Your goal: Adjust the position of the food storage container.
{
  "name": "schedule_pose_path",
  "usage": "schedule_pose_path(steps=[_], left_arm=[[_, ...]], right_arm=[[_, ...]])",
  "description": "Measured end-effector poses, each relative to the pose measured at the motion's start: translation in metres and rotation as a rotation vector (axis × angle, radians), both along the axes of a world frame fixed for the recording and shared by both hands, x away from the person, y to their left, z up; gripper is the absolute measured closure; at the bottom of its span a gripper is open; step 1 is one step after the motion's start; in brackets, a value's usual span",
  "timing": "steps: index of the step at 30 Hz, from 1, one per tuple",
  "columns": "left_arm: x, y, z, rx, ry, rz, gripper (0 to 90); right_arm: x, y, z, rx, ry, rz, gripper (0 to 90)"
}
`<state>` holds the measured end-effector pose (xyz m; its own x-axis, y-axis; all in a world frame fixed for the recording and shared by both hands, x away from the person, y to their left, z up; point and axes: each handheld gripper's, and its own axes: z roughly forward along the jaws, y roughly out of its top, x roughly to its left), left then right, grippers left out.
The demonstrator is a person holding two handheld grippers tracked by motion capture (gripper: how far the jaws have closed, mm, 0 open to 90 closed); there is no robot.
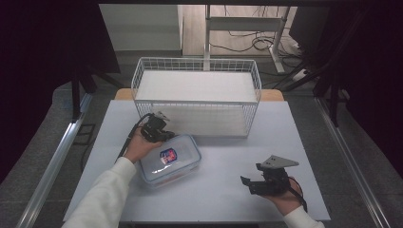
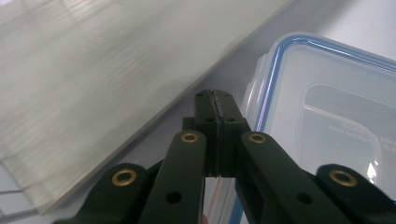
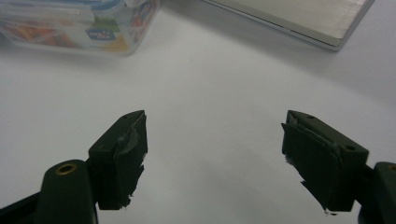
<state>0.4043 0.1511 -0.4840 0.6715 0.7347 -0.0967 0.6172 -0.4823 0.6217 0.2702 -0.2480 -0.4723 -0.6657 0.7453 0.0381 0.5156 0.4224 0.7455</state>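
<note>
A clear plastic food container with a blue-sealed lid and a small label lies on the white table, left of centre. My left gripper is at its far-left corner. In the left gripper view its jaws are pressed together right beside the container's lid edge; nothing shows between them. My right gripper rests low near the front right with its jaws wide apart over bare table. The container shows colourful contents in the right gripper view.
A white wire basket with a pale liner stands at the back of the table, its front wall just behind the left gripper. Its base shows as a pale slab. Table legs and cables lie beyond on the floor.
</note>
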Motion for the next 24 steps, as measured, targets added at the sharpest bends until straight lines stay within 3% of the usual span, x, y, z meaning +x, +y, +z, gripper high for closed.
schedule_pose_path(steps=[4,11,17,24], left_arm=[[-0.005,-0.009,0.000,-0.005,-0.004,-0.010,90.0],[-0.014,-0.026,0.001,-0.003,0.004,-0.072,90.0],[-0.022,-0.045,0.005,0.037,0.007,-0.148,90.0],[-0.025,-0.052,0.008,0.038,0.000,-0.165,90.0]], right_arm=[[0.001,0.000,-0.001,0.000,0.005,0.003,22.5],[0.001,0.000,-0.002,-0.002,0.008,0.003,22.5],[0.001,0.000,-0.002,-0.004,0.008,0.004,22.5],[0.002,-0.001,-0.002,-0.006,0.009,0.002,22.5]])
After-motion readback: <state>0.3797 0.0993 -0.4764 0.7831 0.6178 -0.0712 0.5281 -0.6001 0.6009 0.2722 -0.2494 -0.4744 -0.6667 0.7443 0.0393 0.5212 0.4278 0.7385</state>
